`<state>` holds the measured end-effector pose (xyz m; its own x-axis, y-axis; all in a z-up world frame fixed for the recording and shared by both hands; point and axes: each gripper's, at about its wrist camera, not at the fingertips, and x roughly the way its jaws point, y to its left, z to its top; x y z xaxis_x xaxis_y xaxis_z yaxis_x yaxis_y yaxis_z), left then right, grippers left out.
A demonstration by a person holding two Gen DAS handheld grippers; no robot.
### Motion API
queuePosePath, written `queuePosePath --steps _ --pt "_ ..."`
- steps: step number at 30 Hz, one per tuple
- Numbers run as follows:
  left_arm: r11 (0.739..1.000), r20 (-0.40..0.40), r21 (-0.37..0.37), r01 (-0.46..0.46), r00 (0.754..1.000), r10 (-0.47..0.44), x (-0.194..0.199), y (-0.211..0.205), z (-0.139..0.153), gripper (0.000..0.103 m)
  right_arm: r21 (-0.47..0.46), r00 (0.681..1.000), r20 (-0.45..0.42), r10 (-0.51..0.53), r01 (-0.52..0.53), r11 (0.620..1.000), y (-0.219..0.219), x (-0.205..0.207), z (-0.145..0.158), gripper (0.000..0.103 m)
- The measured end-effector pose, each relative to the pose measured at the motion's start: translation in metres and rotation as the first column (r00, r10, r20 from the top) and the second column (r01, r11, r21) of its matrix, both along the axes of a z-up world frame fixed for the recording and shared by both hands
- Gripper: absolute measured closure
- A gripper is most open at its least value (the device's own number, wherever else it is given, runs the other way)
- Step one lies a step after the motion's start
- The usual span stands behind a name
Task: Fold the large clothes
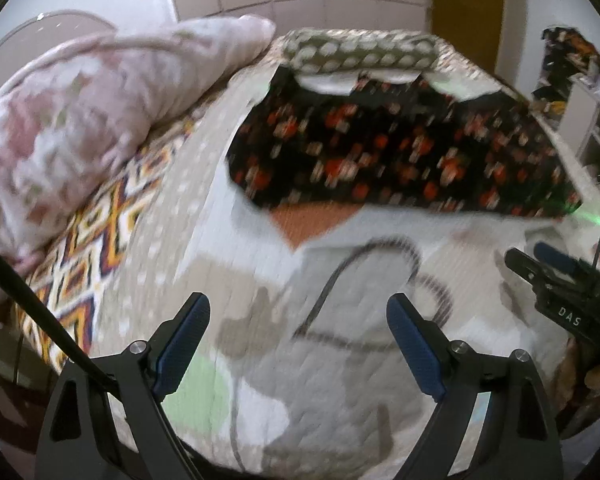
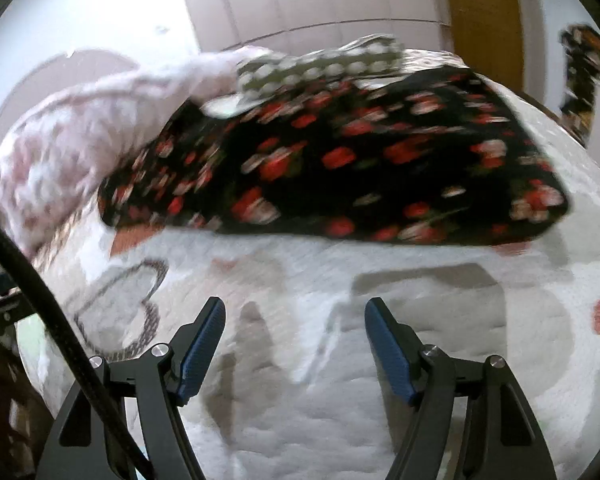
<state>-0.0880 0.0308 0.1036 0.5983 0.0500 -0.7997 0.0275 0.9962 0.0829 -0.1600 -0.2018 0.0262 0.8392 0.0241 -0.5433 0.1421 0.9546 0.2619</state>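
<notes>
The dress (image 2: 332, 160) is lying folded across the far half of the bed (image 2: 420, 360), near the pillow (image 1: 80, 120). Left claw (image 1: 298, 340) and right claw (image 2: 294, 344) are both gaping, holding nothing. Blur is hiding the edges; possibly the fold is sitting uneven, so regrasping one layer risks dragging it apart.
</notes>
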Motion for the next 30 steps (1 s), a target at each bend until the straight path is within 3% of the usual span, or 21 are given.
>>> queuePosePath --steps 4,7,12,18,21,23,26,27,30 --pt "0.999 0.017 -0.010 0.049 0.999 -0.049 0.035 -0.019 0.020 0.013 0.109 0.990 0.018 -0.137 0.134 0.985 -0.055 -0.016 0.002 0.027" --pt "0.994 0.049 -0.010 0.104 0.993 -0.104 0.066 -0.042 0.030 0.013 0.233 0.973 0.015 -0.231 0.221 0.947 -0.100 -0.029 -0.004 0.027" --pt "0.988 0.039 -0.009 0.157 0.987 -0.157 0.125 -0.083 0.017 0.013 0.419 0.960 0.027 -0.278 0.242 0.875 -0.145 -0.029 -0.010 0.027" --pt "0.984 -0.053 -0.056 0.171 0.983 -0.174 0.184 -0.116 -0.028 0.015 0.444 0.962 0.036 -0.270 0.227 0.867 -0.160 0.002 -0.008 0.027" --pt "0.984 -0.159 -0.029 0.176 0.971 -0.178 0.202 -0.130 -0.061 0.011 0.450 0.963 0.032 -0.267 0.224 0.864 -0.157 0.017 -0.014 0.027" --pt "0.987 -0.129 0.001 0.163 0.978 -0.162 0.202 -0.134 -0.067 0.004 0.439 0.960 0.043 -0.277 0.230 0.869 -0.154 0.022 -0.013 0.027" --pt "0.986 -0.129 -0.004 0.166 0.978 -0.165 0.200 -0.132 -0.063 0.007 0.454 0.955 0.036 -0.294 0.246 0.856 -0.155 0.032 -0.012 0.026" --pt "0.985 -0.128 -0.027 0.172 0.976 -0.174 0.197 -0.127 -0.058 0.009 0.469 0.953 0.028 -0.302 0.255 0.846 -0.157 0.034 -0.011 0.029" --pt "0.977 -0.089 -0.133 0.168 0.980 -0.180 0.178 -0.101 -0.027 0.015 0.541 0.948 -0.012 -0.317 0.273 0.795 -0.167 0.034 -0.011 0.068"
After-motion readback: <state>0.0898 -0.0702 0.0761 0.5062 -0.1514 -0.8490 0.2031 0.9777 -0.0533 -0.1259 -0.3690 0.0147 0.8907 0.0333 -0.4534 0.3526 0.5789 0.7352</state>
